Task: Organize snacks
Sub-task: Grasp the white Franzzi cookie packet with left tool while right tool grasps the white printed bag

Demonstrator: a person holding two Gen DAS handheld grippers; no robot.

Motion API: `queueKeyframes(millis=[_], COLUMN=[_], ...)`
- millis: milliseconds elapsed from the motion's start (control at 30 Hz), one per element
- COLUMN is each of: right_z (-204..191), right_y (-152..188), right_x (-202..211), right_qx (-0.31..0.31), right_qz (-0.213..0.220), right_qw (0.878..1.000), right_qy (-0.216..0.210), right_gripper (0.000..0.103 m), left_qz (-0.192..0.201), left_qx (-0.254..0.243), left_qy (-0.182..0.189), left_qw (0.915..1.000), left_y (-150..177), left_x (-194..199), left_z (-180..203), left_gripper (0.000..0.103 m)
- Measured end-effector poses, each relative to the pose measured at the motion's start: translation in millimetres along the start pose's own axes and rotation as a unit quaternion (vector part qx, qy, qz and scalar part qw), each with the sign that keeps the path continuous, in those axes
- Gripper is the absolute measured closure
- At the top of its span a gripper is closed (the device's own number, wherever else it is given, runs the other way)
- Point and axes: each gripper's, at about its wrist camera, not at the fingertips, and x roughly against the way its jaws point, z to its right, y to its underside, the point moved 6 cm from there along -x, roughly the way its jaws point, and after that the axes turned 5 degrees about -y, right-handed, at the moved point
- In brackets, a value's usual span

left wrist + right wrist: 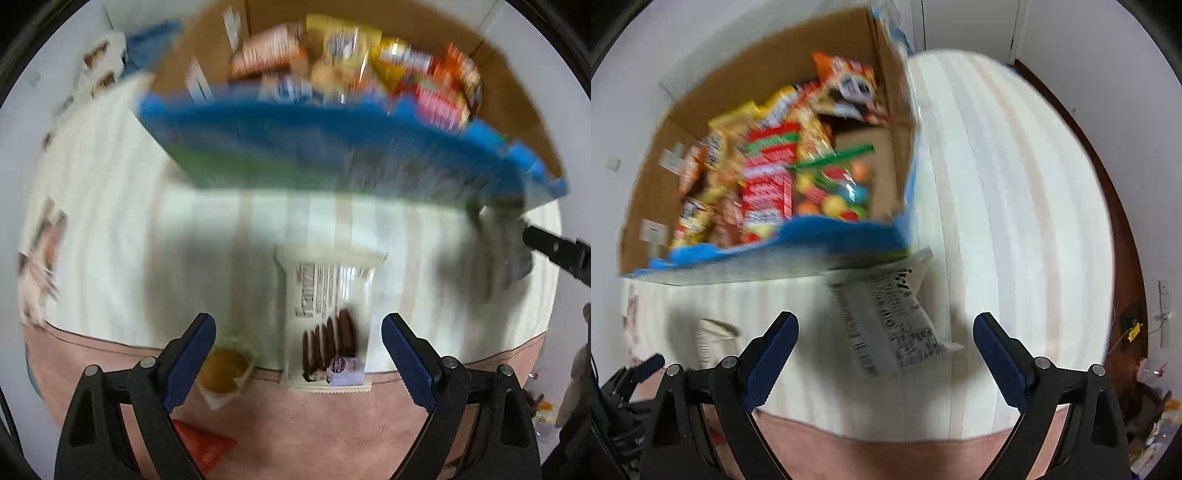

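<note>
A cardboard box (295,147) with a blue and green printed outside stands on a white striped bedcover (110,221), filled with several colourful snack packets (369,66). It also shows in the right wrist view (775,251). My left gripper (298,354) is open, with a white chocolate-biscuit packet (328,314) lying flat between its fingers. My right gripper (885,354) is open, with a grey-white packet (890,321), printed back up, lying before it by the box corner. Both views are blurred.
A small packet with an orange-brown snack (225,369) and a red packet (207,446) lie near the left fingers on a pink cover (332,424). The other gripper's tip (557,251) shows at the right. A white cup-like item (716,339) lies left of the right gripper.
</note>
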Motion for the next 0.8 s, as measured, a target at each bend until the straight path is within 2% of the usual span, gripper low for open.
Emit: queueKeyframes(millis=[133, 200, 233, 267, 300, 400, 533, 800], right_z=[2, 1, 2, 3, 4, 6, 5, 3], right_y=[-2, -3, -3, -2, 0, 7, 32, 126], right_x=[-26, -35, -39, -41, -43, -44, -40, -38], right_qx=[0.000, -0.001, -0.002, -0.004, -0.006, -0.004, -0.004, -0.026], right_qz=[-0.010, -0.012, -0.013, -0.013, -0.016, -0.020, -0.039, -0.100], right_qw=[1.000, 1.000, 1.000, 1.000, 1.000, 1.000, 0.999, 0.993], right_qy=[0.003, 0.004, 0.008, 0.009, 0.014, 0.015, 0.001, -0.054], right_gripper=[0.005, 0.006, 0.007, 0.020, 0.039, 0.045, 0.046, 0.046], left_qz=[-0.037, -0.036, -0.032, -0.030, -0.033, -0.024, -0.027, -0.046], left_qx=[0.003, 0.002, 0.002, -0.001, -0.002, -0.010, -0.019, -0.048], left_qy=[0.021, 0.029, 0.027, 0.027, 0.025, 0.020, 0.019, 0.021], left_qw=[0.9991, 0.9989, 0.9991, 0.9992, 0.9992, 0.9995, 0.9993, 0.9976], left_y=[0, -3, -4, -4, -4, 0, 19, 72], left_x=[-30, -37, -38, -40, -42, -42, -42, -44], left_z=[11, 16, 18, 20, 22, 26, 35, 56], left_gripper=[0.011, 0.014, 0.027, 0.046, 0.046, 0.046, 0.046, 0.046])
